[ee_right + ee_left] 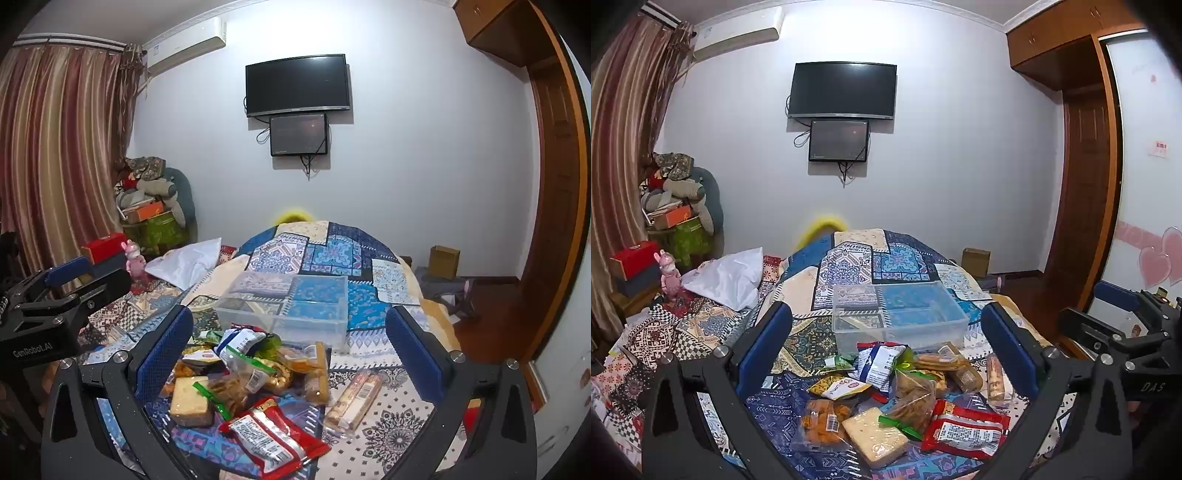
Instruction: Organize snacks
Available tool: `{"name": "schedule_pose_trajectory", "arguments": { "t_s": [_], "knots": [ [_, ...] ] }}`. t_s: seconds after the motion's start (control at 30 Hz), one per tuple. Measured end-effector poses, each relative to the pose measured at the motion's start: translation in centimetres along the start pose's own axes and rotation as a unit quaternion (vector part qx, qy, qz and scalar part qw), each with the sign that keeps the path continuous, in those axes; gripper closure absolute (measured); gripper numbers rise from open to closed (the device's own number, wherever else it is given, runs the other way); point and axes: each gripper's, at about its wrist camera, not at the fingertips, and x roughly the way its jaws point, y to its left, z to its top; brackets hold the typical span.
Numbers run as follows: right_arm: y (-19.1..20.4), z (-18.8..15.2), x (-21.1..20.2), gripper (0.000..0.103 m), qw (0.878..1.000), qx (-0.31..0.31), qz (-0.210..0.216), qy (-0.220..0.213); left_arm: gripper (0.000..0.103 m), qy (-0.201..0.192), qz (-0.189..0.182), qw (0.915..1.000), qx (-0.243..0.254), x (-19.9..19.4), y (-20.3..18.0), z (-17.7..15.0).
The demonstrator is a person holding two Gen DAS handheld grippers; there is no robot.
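two claws over a pile of snacks on a bed

the left claw (886, 325) and the right claw (290, 325) both have their fingers wide apart and hold nothing. under them the pile of wrapped snacks (905, 398) lies on the blue patterned bed cover (849, 266). one red packet (273, 435) is nearest. one clear plastic box (899, 314) sits just behind the pile with no snacks in it. two dark screens (842, 90) hang on the wall.
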Motion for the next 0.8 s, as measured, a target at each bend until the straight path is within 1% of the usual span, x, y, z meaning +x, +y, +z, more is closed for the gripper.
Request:
{"name": "schedule_pose_trajectory", "arguments": {
  "t_s": [0.3, 0.33, 0.47, 0.53, 0.8],
  "knots": [
    [-0.02, 0.02, -0.07, 0.0, 1.0, 0.005, 0.002, -0.003, 0.0, -0.001, 0.0, 1.0, 0.001, -0.27, 0.09, 0.14],
    [0.03, -0.58, 0.22, 0.0, 1.0, 0.004, 0.003, -0.001, 0.0, 0.0, -0.001, 1.0, 0.001, -0.07, 0.2, 0.1],
    [0.2, -0.86, 0.12, 0.0, 1.0, 0.003, 0.002, -0.004, 0.0, 0.0, 0.001, 1.0, 0.004, 0.2, -0.07, -0.11],
    [0.0, -0.12, 0.0, 0.0, 1.0, 0.007, 0.005, 0.0, 0.0, 0.0, 0.001, 1.0, 0.004, 0.21, -0.05, -0.13],
    [0.21, -0.09, -0.13, 0.0, 1.0, 0.006, 0.005, 0.0, 0.0, -0.004, -0.003, 1.0, 0.004, 0.12, -0.19, -0.2]
  ]
}}
